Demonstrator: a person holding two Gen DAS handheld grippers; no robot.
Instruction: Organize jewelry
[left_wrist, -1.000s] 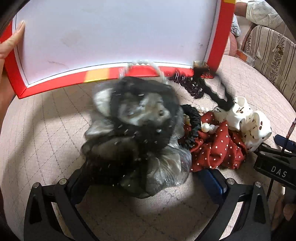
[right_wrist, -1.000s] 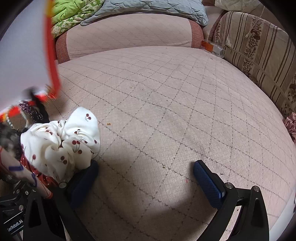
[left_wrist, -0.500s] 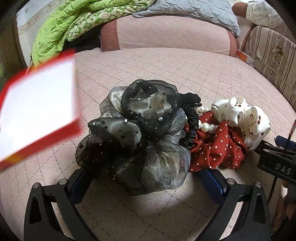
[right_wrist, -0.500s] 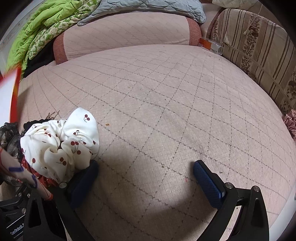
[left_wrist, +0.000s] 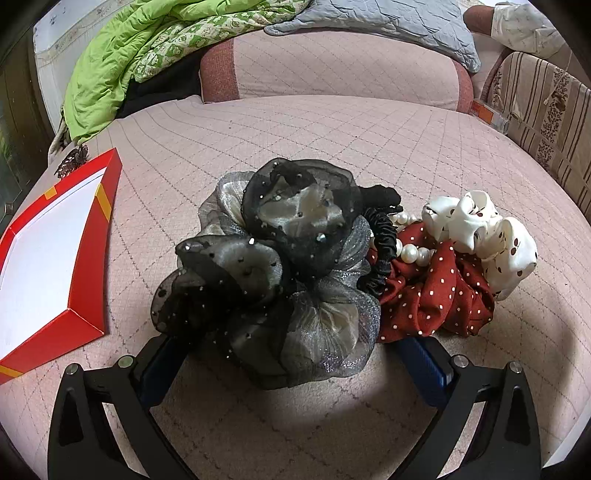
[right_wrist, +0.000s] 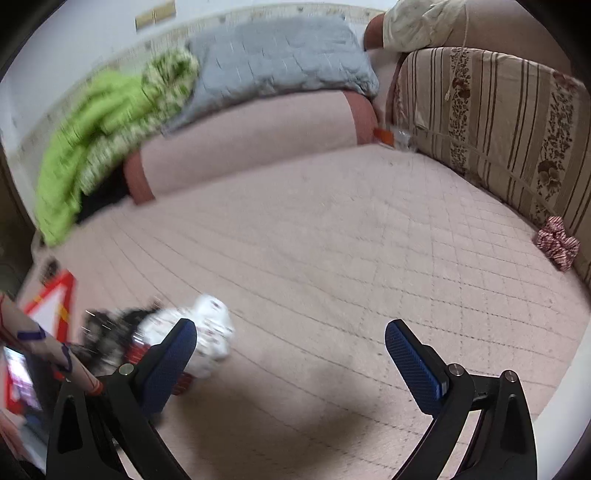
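Jaws of the left gripper (left_wrist: 295, 354) stand spread, the sheer black-and-grey organza scrunchie (left_wrist: 273, 266) bunched between them. Past its right jaw lie the red dotted scrunchie (left_wrist: 436, 295), pearls and white scrunchie. The right gripper (right_wrist: 291, 354), spread and empty, hangs farther off.

Low wrist views, shared scrunchie pile (left_wrist: 332, 258)
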